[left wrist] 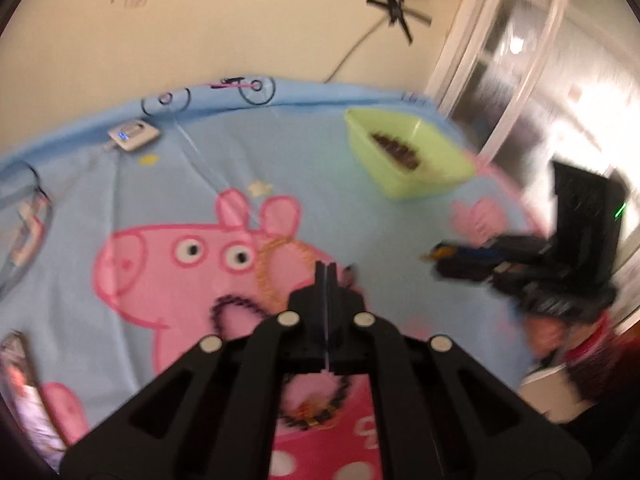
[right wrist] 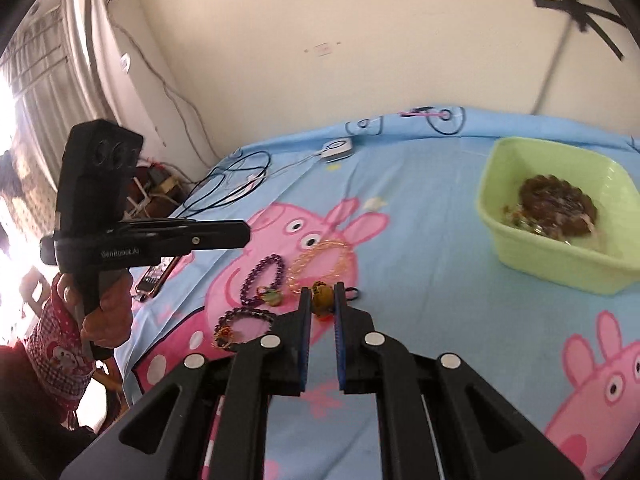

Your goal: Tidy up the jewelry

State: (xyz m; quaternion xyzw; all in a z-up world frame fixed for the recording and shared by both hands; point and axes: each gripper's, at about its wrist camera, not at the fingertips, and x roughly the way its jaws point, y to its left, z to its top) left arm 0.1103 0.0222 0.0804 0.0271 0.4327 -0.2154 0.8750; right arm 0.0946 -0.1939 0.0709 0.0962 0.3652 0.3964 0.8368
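My right gripper (right wrist: 322,289) is shut on a yellow-brown bead charm (right wrist: 322,298), held over the blue cartoon-print sheet (right wrist: 420,320). On the sheet to its left lie a gold chain (right wrist: 320,258), a purple bead bracelet (right wrist: 262,278), a dark bead bracelet (right wrist: 244,322) and a small green piece (right wrist: 270,296). A green plastic bin (right wrist: 560,216) with jewelry inside stands at the right. My left gripper (left wrist: 326,270) is shut and empty above the gold chain (left wrist: 276,268) and purple bracelet (left wrist: 232,316); it also shows in the right wrist view (right wrist: 244,232). The bin also shows in the left wrist view (left wrist: 408,156).
A white charger box (right wrist: 338,148) with black cables (right wrist: 236,184) lies at the sheet's far edge by the wall. A phone (right wrist: 158,276) lies at the left edge of the bed. A curtained window is at the far left.
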